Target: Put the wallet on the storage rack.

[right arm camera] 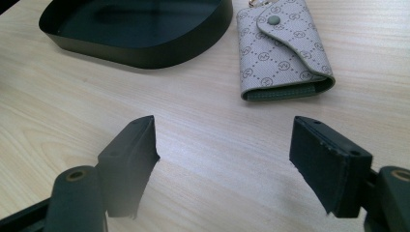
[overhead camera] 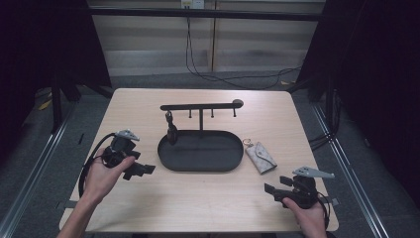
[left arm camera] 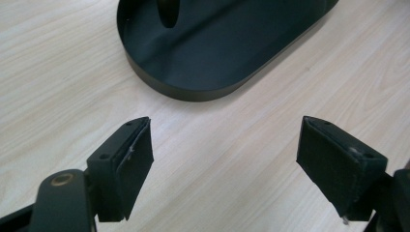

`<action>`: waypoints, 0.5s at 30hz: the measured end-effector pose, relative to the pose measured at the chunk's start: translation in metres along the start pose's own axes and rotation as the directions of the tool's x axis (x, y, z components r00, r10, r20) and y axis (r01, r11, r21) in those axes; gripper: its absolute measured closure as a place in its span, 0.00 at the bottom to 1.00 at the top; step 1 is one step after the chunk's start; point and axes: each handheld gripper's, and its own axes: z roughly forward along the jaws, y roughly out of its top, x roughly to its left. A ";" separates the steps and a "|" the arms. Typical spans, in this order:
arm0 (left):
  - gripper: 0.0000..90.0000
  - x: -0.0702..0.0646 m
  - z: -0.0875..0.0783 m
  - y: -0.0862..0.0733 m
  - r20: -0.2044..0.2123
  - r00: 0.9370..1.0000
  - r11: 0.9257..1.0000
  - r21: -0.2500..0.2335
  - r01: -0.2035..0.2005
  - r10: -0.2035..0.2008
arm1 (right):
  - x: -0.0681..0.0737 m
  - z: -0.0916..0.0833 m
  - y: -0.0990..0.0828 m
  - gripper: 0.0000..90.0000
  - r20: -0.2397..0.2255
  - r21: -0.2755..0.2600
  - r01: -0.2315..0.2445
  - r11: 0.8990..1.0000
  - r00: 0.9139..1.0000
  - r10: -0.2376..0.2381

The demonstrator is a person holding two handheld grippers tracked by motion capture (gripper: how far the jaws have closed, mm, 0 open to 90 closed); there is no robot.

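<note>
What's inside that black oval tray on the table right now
The black oval tray holds the post of the hook stand and the lower end of a dark item hanging from its bar. The rest of its floor looks bare; the near wall hides a strip.

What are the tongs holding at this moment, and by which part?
Nothing is held. The left tongs stand open over bare table near the black tray; the right tongs stand open short of the key pouch.
</note>
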 end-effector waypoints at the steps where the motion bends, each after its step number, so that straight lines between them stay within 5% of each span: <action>1: 0.23 0.000 0.001 -0.007 0.014 1.000 1.000 -0.024 0.016 -0.015 | 0.000 0.000 0.000 0.27 0.001 0.000 0.000 1.000 1.000 0.000; 9: 0.23 -0.005 0.010 -0.038 0.024 1.000 1.000 -0.023 0.019 -0.018 | -0.001 0.000 0.000 0.27 0.003 -0.001 -0.006 1.000 1.000 0.006; 15: 0.23 -0.024 0.012 -0.064 0.042 0.999 0.996 -0.093 0.003 0.001 | -0.003 0.001 0.001 0.26 0.010 0.000 -0.028 1.000 1.000 0.028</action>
